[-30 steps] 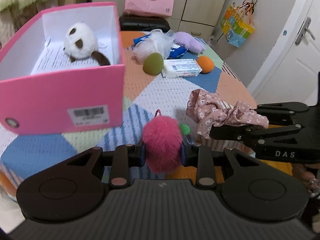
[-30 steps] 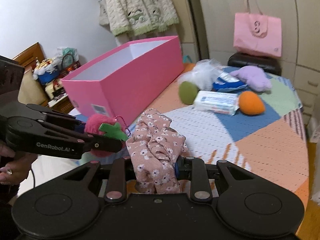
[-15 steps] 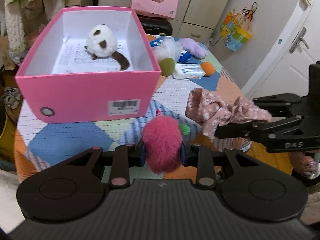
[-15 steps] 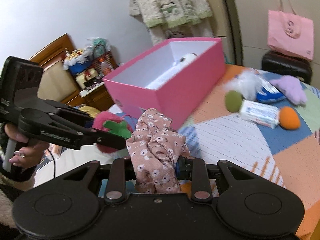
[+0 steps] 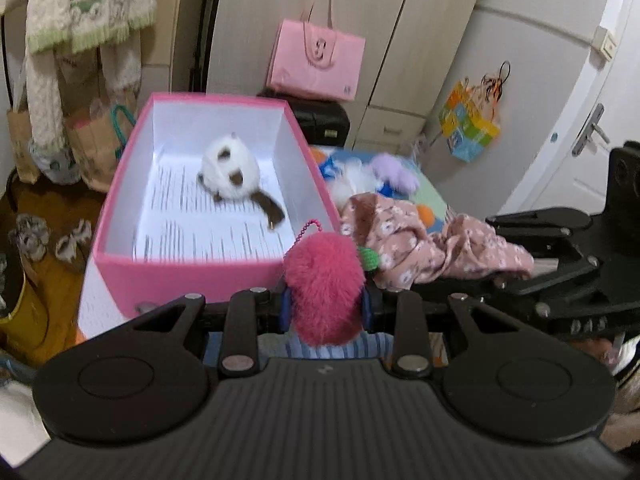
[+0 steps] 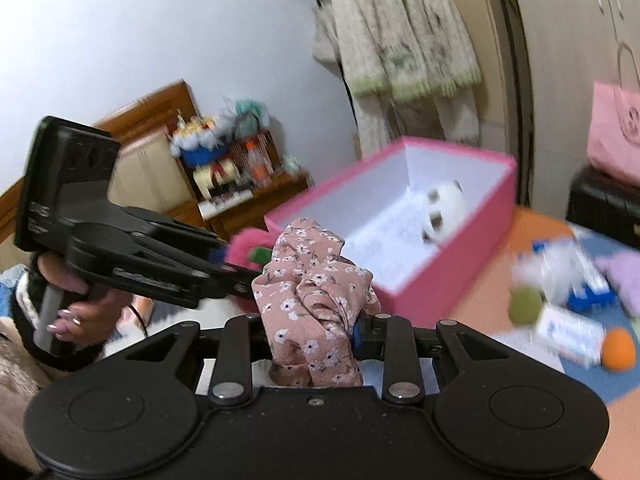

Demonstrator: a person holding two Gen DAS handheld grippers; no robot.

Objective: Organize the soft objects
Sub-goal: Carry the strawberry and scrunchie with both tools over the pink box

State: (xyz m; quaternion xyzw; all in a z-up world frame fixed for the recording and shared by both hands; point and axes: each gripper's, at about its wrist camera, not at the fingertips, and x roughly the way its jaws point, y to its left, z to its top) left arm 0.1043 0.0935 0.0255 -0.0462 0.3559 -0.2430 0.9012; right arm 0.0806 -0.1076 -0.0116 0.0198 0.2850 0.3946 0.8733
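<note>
Left wrist view | left claw (image 5: 325, 312) pinching pompom (image 5: 324, 280); right claw (image 6: 312, 330) pinching scrunchie (image 6: 312, 300) | box (image 5: 192, 276) ahead: clear the rim, then release.

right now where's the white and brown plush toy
In the left wrist view, the white and brown plush toy lies inside the open pink cardboard box, toward its far end, on printed paper.

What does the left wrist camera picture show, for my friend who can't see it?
The left gripper holds a fluffy pink pompom near the open pink box, where a white plush toy lies. Beside it, the right gripper holds a pink flowered scrunchie.
</note>
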